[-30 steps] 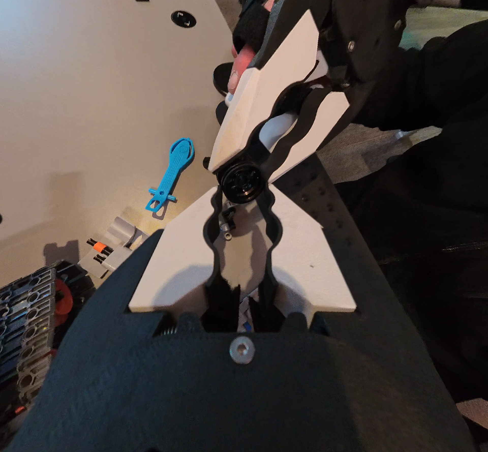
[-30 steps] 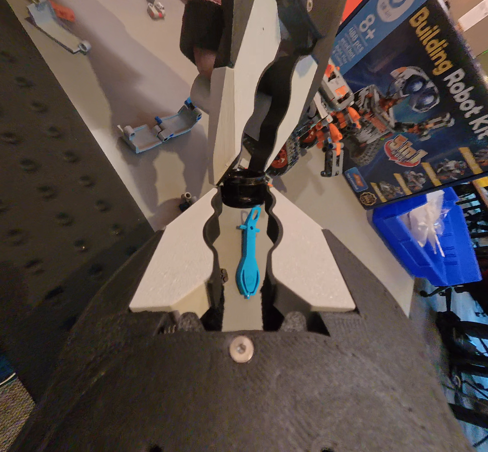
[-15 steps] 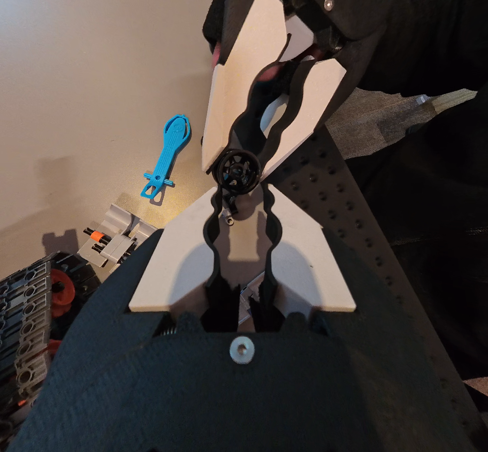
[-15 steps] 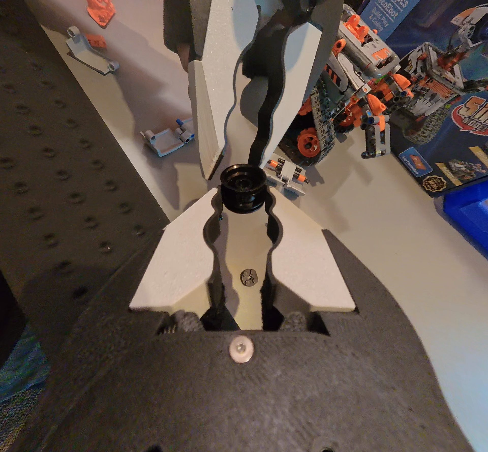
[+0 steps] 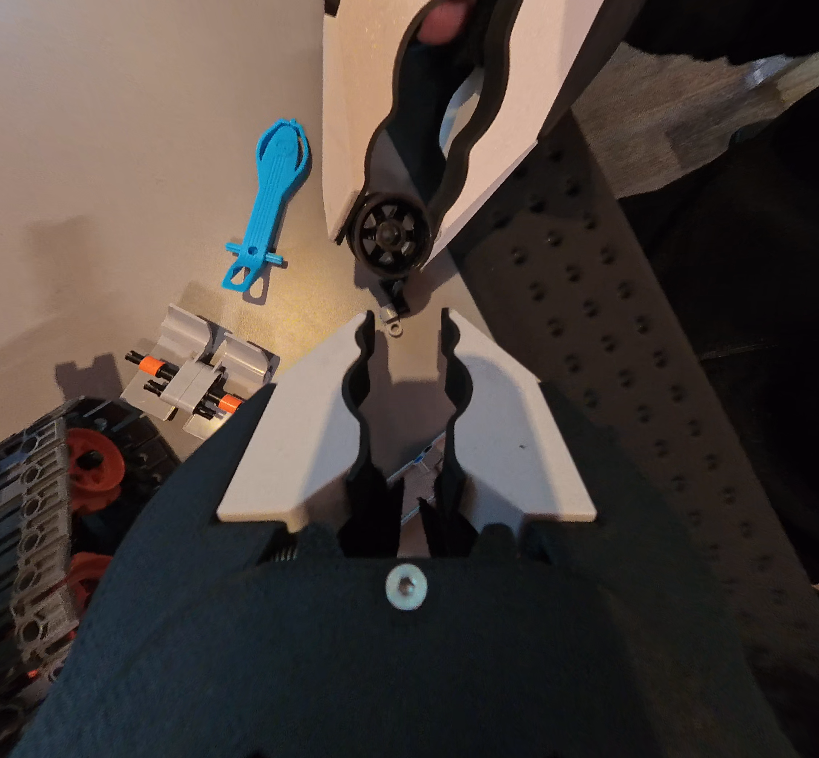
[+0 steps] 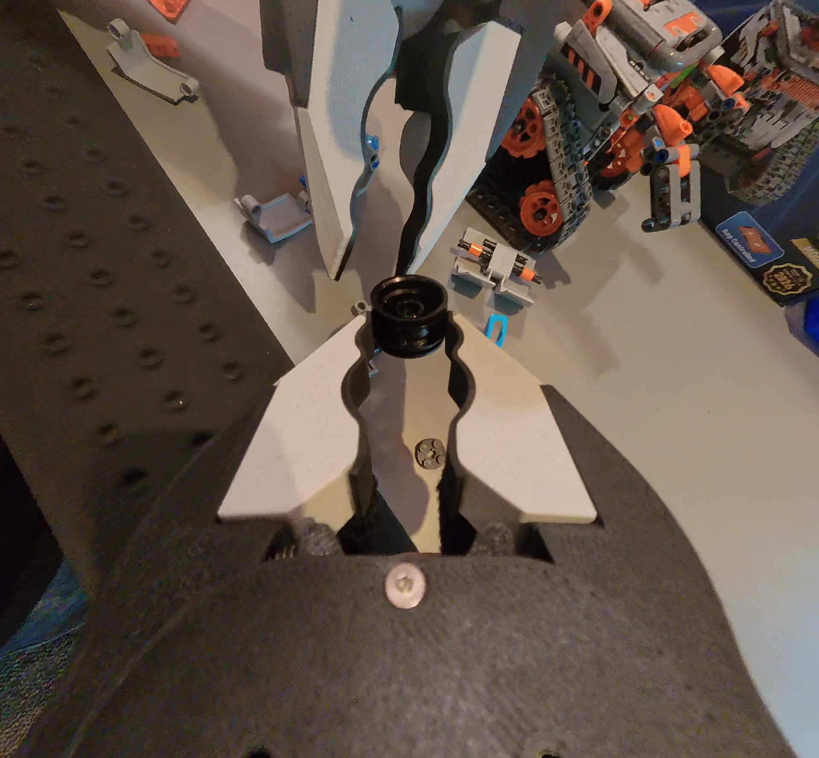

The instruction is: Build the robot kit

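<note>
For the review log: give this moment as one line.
right gripper: shut on black wheel | left gripper: open, empty | nearby: blue tool

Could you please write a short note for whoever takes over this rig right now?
Right gripper: shut on the small black spoked plastic wheel, pinched at the fingertips over the pale table.
Left gripper: open and empty, tips facing the wheel across a gap, not touching it.
On the table by the wheel: a tiny grey-and-black connector pin.
Nearby: flat blue plastic tool, grey block piece with orange pins, orange-and-grey tracked robot model.
</note>
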`<state>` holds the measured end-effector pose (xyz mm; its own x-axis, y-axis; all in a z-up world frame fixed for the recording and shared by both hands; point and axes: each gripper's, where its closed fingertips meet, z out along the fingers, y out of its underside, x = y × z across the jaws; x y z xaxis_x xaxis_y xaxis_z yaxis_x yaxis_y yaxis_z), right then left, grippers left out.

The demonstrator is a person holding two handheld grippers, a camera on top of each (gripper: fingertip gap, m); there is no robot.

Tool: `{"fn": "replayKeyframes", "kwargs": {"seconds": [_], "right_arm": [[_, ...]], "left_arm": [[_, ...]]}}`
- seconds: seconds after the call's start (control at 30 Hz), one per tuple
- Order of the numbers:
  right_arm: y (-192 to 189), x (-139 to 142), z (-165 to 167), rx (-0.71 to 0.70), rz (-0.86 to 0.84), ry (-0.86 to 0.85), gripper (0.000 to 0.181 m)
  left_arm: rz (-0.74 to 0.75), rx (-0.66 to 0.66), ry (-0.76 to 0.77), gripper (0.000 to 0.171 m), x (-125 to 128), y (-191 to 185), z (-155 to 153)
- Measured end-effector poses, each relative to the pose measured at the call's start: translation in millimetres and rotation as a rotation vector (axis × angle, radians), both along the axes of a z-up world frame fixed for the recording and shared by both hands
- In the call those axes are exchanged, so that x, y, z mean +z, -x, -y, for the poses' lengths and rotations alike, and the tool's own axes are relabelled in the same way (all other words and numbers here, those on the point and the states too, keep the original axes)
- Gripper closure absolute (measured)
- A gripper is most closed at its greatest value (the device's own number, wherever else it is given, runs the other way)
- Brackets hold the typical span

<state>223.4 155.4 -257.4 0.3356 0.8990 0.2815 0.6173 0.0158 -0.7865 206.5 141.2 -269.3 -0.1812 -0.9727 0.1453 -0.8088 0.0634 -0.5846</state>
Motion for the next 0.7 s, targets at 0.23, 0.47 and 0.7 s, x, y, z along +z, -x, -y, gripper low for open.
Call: {"fn": "replayKeyframes", "kwargs": {"seconds": [0.23, 0.47, 0.7], "right_arm": [[-5, -7, -2, -0.015, -0.004, 0.047, 0.152], [-9, -20, -2, -0.027, 0.062, 0.086, 0.152], [-10, -28, -3, -0.041, 0.108, 0.115, 0.152]], "left_arm": [[-0.066, -0.006, -0.024, 0.146, -23, 2, -2], [-0.058, -0.007, -0.012, 0.153, -25, -2, 0], [-0.074, -0.018, 0.019, 0.159, -29, -3, 8]]}}
